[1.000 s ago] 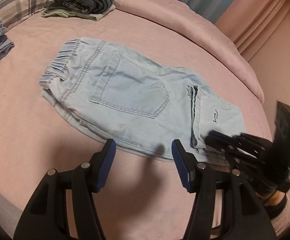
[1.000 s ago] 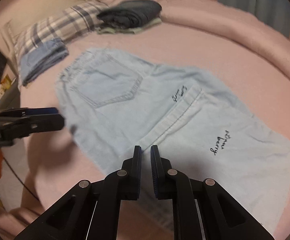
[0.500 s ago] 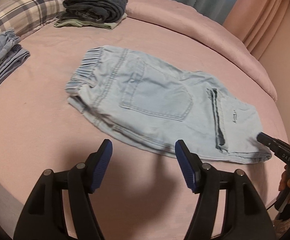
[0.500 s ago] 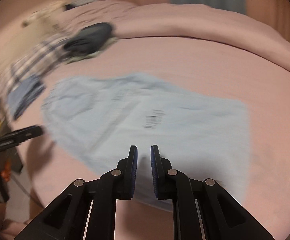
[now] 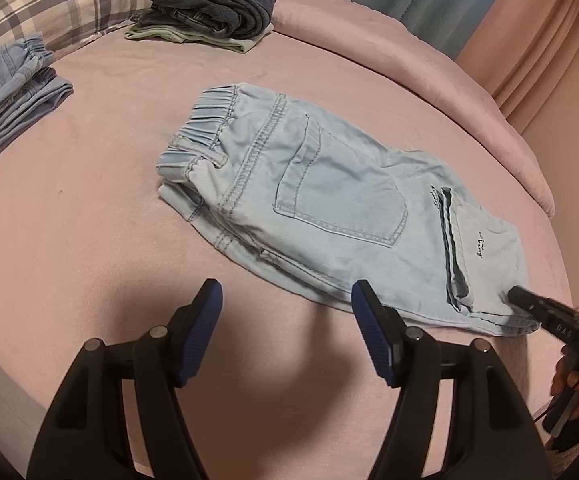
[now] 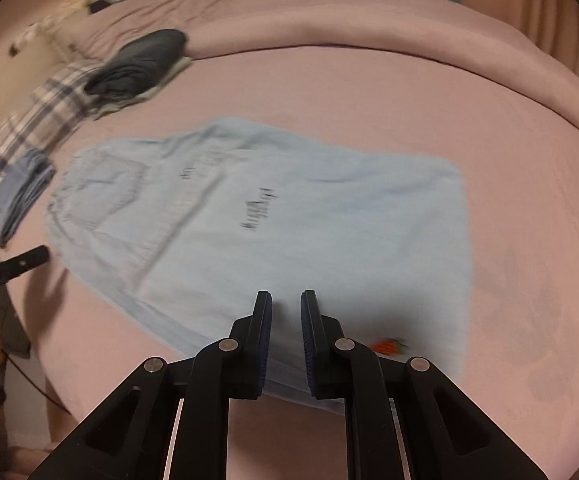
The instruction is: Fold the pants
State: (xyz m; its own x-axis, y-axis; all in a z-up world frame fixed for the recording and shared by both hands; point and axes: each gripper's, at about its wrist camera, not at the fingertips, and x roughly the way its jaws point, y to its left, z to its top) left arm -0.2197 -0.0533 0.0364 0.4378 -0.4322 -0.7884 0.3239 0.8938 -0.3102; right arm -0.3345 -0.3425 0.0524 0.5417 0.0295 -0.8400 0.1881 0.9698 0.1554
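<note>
Light blue denim pants [image 5: 329,196] lie folded flat on the pink bed, waistband at the far left, leg ends folded over at the right. They also show blurred in the right wrist view [image 6: 257,216]. My left gripper [image 5: 287,308] is open and empty, just in front of the pants' near edge. My right gripper [image 6: 286,308] has its jaws nearly together with a small gap and nothing between them, above the near edge of the folded leg end. It also shows in the left wrist view [image 5: 529,300] at the pants' right corner.
A stack of folded dark and green clothes [image 5: 209,8] sits at the back of the bed. Folded blue jeans [image 5: 5,92] lie at the left by a plaid pillow [image 5: 61,4]. A rolled pink duvet [image 5: 429,68] runs along the far side.
Both grippers have pulled back from the pants. The right gripper swung toward the leg end. The pants lie as before.
</note>
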